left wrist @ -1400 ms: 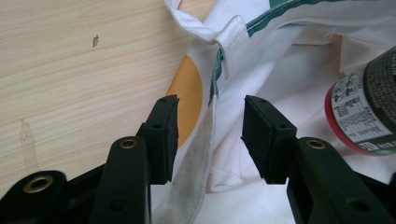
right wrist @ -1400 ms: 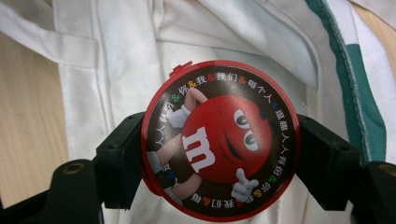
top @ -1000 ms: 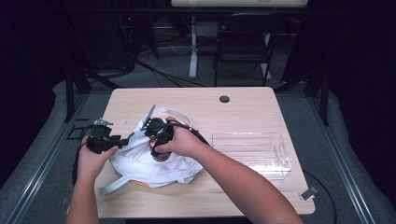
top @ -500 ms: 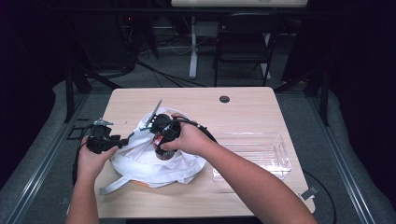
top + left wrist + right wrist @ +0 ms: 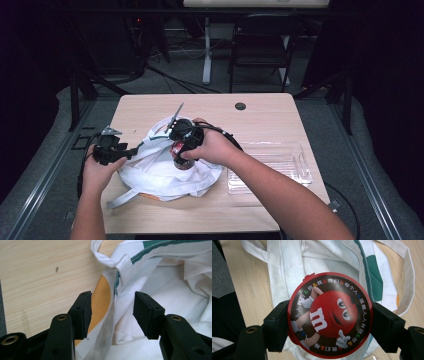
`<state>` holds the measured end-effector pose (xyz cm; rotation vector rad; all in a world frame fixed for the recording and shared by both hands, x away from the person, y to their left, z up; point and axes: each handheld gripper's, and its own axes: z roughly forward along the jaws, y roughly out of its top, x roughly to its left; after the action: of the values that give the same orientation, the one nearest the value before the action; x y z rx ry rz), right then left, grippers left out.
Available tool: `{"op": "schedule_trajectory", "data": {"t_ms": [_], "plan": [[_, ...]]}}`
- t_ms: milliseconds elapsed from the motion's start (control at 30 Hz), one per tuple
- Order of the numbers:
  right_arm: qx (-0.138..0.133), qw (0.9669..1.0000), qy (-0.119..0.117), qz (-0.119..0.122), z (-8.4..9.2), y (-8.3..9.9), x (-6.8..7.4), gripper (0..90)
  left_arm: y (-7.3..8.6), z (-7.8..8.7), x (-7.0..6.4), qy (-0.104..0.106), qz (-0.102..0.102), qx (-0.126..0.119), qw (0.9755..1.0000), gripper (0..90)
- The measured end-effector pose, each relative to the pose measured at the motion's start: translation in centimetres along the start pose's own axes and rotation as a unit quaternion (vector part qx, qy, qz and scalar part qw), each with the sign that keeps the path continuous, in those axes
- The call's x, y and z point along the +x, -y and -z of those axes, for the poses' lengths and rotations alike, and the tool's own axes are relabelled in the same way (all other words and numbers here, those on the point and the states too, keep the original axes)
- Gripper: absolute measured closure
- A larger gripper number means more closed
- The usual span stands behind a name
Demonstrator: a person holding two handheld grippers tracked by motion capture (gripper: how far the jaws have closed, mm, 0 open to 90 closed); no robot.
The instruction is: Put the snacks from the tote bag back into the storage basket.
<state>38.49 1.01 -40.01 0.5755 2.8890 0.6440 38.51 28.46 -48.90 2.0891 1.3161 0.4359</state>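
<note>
A white cloth bag with green and orange print lies crumpled on the wooden table. My right gripper points down over the bag, shut on a round red candy tin. In the right gripper view the tin's lid, printed with a red cartoon figure, is pressed between the jaws of my right gripper, with the bag below. My left gripper is at the bag's left edge. Its jaws have just been opening and stand open; the bag's rim runs loosely between them.
A clear plastic tray sits on the table to the right of the bag. A dark round hole marks the far edge. Bare wood lies behind and in front of the bag. A chair and cables stand beyond the table.
My right hand has lifted the red tin a little, up and slightly farther from me over the bag. The left hand has stayed at the bag's left edge.
</note>
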Motion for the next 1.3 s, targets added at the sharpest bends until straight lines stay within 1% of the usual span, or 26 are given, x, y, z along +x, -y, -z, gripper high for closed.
{"op": "schedule_trajectory", "data": {"t_ms": [100, 200, 333, 367, 400, 433, 467, 500, 567, 600, 633, 733, 767, 867, 933, 967, 1067, 1300], "plan": [[-0.001, 1.0000, 0.002, 0.000, 0.4, 0.2, -0.1, 25.1, 0.0, 0.1, -0.1, -0.002, -0.002, -0.003, 1.0000, 49.0], [-0.004, 1.0000, 0.001, -0.005, 0.8, 0.6, -0.3, 25.1, 0.0, 0.2, -0.1, -0.007, -0.006, -0.005, 1.0000, 46.4], [-0.005, 0.9999, 0.006, -0.007, 1.6, 1.1, -0.7, 25.1, 0.0, 0.2, -0.1, -0.016, -0.018, -0.004, 0.9997, 44.5], [-0.005, 0.9999, 0.006, -0.008, 1.8, 1.2, -0.8, 25.1, 0.0, 0.3, -0.1, -0.016, -0.018, -0.010, 0.9996, 44.3], [-0.007, 0.9999, 0.007, -0.011, 2.0, 1.4, -0.9, 25.1, 0.0, 0.3, -0.1, -0.017, -0.020, -0.010, 0.9996, 44.3], [-0.007, 0.9999, 0.009, -0.011, 2.1, 1.5, -1.0, 25.1, -0.1, 0.4, -0.2, -0.019, -0.027, -0.014, 0.9994, 44.3], [-0.008, 0.9998, 0.009, -0.013, 2.3, 1.6, -1.1, 25.1, -0.1, 0.4, -0.3, -0.026, -0.029, -0.021, 0.9990, 44.3], [-0.008, 0.9998, 0.010, -0.014, 2.4, 1.8, -1.1, 25.1, -0.1, 0.5, -0.3, -0.024, -0.032, -0.020, 0.9990, 44.2], [-0.006, 0.9998, 0.011, -0.015, 2.7, 2.1, -1.3, 25.1, -0.1, 0.6, -0.2, -0.026, -0.030, -0.017, 0.9991, 44.3], [-0.005, 0.9998, 0.013, -0.015, 2.8, 2.2, -1.4, 25.1, -0.1, 0.6, -0.3, -0.027, -0.025, -0.023, 0.9991, 44.1], [-0.005, 0.9997, 0.016, -0.016, 3.0, 2.4, -1.5, 25.1, -0.1, 0.7, -0.2, -0.023, -0.023, -0.018, 0.9993, 44.0], [-0.005, 0.9996, 0.018, -0.019, 3.5, 2.8, -1.7, 25.1, -0.1, 0.8, -0.2, -0.024, -0.019, -0.015, 0.9994, 44.0], [-0.004, 0.9996, 0.020, -0.019, 3.7, 2.9, -1.8, 25.1, -0.1, 0.8, -0.2, -0.026, -0.016, -0.017, 0.9994, 43.9], [-0.003, 0.9994, 0.026, -0.021, 4.1, 3.5, -2.1, 25.1, -0.2, 1.0, -0.1, -0.023, -0.003, -0.013, 0.9996, 41.1], [0.000, 0.9993, 0.030, -0.022, 4.2, 3.8, -2.3, 25.1, -0.1, 1.0, 0.0, -0.026, 0.003, -0.012, 0.9996, 38.7], [-0.001, 0.9993, 0.030, -0.024, 4.3, 4.1, -2.4, 25.1, -0.1, 1.1, 0.0, -0.027, 0.001, -0.012, 0.9996, 38.2], [0.000, 0.9991, 0.031, -0.029, 4.5, 4.7, -2.7, 25.1, 0.0, 1.1, 0.1, -0.029, 0.008, -0.015, 0.9994, 36.5], [0.005, 0.9989, 0.033, -0.033, 4.7, 5.9, -3.3, 25.1, 0.1, 1.3, 0.0, -0.026, 0.007, -0.012, 0.9996, 36.2]]}}
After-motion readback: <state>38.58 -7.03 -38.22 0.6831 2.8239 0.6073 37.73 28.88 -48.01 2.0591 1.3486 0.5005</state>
